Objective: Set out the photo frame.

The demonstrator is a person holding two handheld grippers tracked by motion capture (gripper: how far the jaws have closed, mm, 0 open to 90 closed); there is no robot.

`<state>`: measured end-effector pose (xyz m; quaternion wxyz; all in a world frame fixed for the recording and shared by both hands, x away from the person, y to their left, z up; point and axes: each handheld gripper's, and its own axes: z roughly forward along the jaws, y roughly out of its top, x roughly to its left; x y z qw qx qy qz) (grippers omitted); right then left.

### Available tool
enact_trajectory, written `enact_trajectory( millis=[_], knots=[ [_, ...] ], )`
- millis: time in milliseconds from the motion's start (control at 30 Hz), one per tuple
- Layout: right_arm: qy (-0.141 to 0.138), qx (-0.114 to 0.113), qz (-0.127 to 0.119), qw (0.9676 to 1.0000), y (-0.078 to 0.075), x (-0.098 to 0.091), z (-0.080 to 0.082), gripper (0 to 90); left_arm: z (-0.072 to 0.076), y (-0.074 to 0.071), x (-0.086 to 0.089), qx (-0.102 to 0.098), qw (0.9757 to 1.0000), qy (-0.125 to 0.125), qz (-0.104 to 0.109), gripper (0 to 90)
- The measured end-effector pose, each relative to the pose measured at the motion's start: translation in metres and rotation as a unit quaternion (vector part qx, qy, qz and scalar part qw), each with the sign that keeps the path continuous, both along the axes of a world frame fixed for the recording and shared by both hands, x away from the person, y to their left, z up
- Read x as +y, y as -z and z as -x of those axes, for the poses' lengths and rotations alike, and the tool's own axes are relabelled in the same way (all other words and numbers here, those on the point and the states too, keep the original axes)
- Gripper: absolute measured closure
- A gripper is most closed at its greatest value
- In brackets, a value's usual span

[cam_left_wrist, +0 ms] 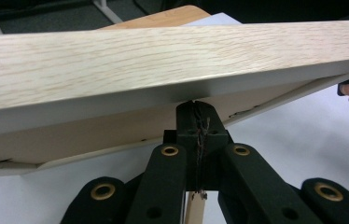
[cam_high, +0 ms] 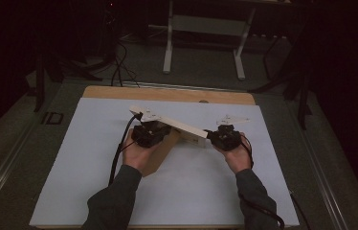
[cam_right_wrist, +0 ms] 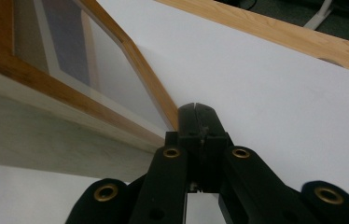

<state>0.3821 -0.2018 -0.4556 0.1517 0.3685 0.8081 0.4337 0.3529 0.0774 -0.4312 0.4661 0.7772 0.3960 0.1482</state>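
Closed jaws beneath wooden frame (cam_left_wrist: 116,60)

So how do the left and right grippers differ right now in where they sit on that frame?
The left gripper sits under the raised wooden frame near its far left end, while the right gripper meets the near right corner. In the left gripper view the light outer edge looms above; the right gripper view faces the glazed side. Both show jaws closed together; an actual pinch on the frame isn't clear.
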Motion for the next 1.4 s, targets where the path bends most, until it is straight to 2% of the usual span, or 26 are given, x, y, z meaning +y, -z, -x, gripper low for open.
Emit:
enact_trajectory(
  millis=[367,867,1067,1400],
  knots=[
    [-0.009,0.001,0.007,0.9999,-0.001,0.002,0.002,90.0,0.002,-0.001,-0.005,-0.002,0.9999,0.011,-0.005,90.0],
    [-0.024,-0.002,0.011,0.9997,-0.003,0.006,0.005,90.0,0.002,-0.001,-0.005,-0.002,0.9999,0.006,-0.011,89.9],
    [-0.028,-0.004,0.010,0.9996,-0.004,0.007,0.007,90.0,0.005,-0.001,-0.011,-0.005,0.9998,0.014,-0.012,90.0],
    [-0.040,-0.002,0.012,0.9991,-0.004,0.009,0.011,90.0,0.003,0.001,-0.012,0.000,0.9998,0.012,-0.018,90.0]
  ],
)
